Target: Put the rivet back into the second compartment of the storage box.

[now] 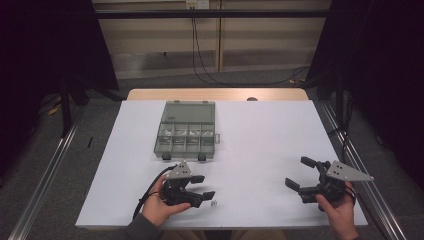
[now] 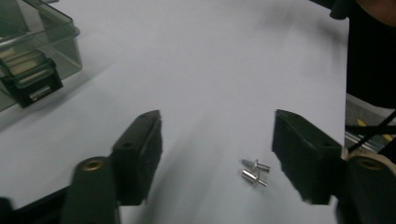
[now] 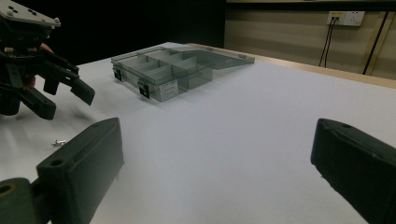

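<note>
Black-jawed and held in a person's hands at the near edge of a white table (image 1: 260,130), the left gripper (image 1: 201,187) sits at about seven o'clock and the right gripper (image 1: 300,173) at about four o'clock, each with its jaws spread wide apart and gripping nothing. Two small silver rivets (image 2: 254,171) lie side by side on the table between the left gripper's jaws, nearer one jaw. Farther off, toward eleven o'clock, a smoky transparent compartment box (image 1: 186,136) rests with its lid laid open and flat behind it.
</note>
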Motion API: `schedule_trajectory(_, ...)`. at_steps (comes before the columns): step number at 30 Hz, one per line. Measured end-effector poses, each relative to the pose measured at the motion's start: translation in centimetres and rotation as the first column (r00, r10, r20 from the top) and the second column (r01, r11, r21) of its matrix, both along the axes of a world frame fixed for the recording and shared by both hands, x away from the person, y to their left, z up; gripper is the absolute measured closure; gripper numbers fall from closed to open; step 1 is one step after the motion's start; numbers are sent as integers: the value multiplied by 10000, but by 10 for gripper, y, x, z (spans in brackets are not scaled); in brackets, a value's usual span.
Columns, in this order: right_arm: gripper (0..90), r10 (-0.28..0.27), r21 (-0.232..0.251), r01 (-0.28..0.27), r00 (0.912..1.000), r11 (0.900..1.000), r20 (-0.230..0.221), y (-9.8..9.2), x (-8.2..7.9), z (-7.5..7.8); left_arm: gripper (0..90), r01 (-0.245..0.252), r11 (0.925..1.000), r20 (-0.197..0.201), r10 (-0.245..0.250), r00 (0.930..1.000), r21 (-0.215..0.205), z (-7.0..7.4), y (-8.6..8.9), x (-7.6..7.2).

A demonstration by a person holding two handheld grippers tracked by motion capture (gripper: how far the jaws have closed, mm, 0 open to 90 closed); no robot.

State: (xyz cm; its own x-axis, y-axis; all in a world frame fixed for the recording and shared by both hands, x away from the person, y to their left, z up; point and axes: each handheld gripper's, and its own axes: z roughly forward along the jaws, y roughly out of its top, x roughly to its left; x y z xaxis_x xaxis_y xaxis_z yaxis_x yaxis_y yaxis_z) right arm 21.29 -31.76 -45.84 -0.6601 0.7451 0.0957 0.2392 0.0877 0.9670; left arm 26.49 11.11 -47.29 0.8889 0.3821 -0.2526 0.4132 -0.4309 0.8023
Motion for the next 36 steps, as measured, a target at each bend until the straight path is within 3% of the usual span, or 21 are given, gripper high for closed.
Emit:
schedule_trajectory(7, 22, 27, -14, -27, 10000, 10000, -13, 1, 1, 0, 504, 467, 9981, -47, -466, 9989, 392, -4, -5, -5)
schedule_trajectory(19, 23, 34, -11, -34, 10000, 10000, -2, 1, 0, 1, 565, 893, 9929, -226, -878, 9959, 790, -11, -12, -9)
schedule_trajectory(30, 22, 68, 10, -68, 10000, 10000, 7, 1, 0, 1, 644, 1117, 9884, -173, -1105, 9937, 1032, -12, -15, -12)
schedule_trajectory(36, 22, 66, -9, -66, 10000, 10000, 7, 1, 0, 1, 736, 1063, 9885, -168, -1051, 9943, 1074, -12, -15, -12)
